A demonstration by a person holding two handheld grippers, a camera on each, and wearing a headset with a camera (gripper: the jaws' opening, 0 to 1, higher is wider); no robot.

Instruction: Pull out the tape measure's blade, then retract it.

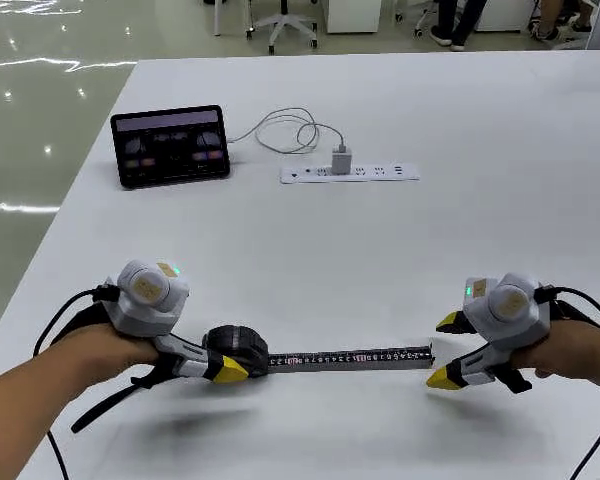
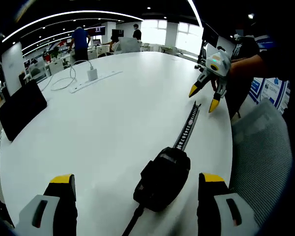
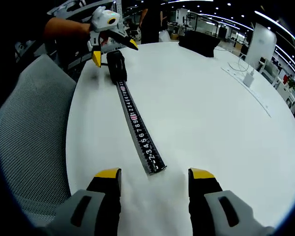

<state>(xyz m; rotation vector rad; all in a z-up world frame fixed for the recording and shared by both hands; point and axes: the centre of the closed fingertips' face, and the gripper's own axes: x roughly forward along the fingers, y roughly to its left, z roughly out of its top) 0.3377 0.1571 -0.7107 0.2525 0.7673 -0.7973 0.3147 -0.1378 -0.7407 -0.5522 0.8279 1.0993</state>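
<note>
A black tape measure case (image 1: 237, 349) lies on the white table near its front edge. Its blade (image 1: 350, 357) is drawn out to the right and lies flat on the table. My left gripper (image 1: 230, 354) is open, and the case (image 2: 164, 177) sits between its yellow-tipped jaws with a gap on each side. My right gripper (image 1: 443, 350) is open at the blade's hooked end (image 3: 157, 168), which lies just ahead of the jaws, untouched. The blade (image 3: 135, 125) runs away from my right gripper (image 3: 154, 173) to the case (image 3: 117, 66) and my left gripper (image 3: 113, 51).
A dark tablet (image 1: 170, 145) stands at the back left of the table. A white power strip (image 1: 350, 173) with a charger and a looped cable lies behind the middle. A grey mesh chair (image 3: 34, 132) is at the table's near edge. People stand far off.
</note>
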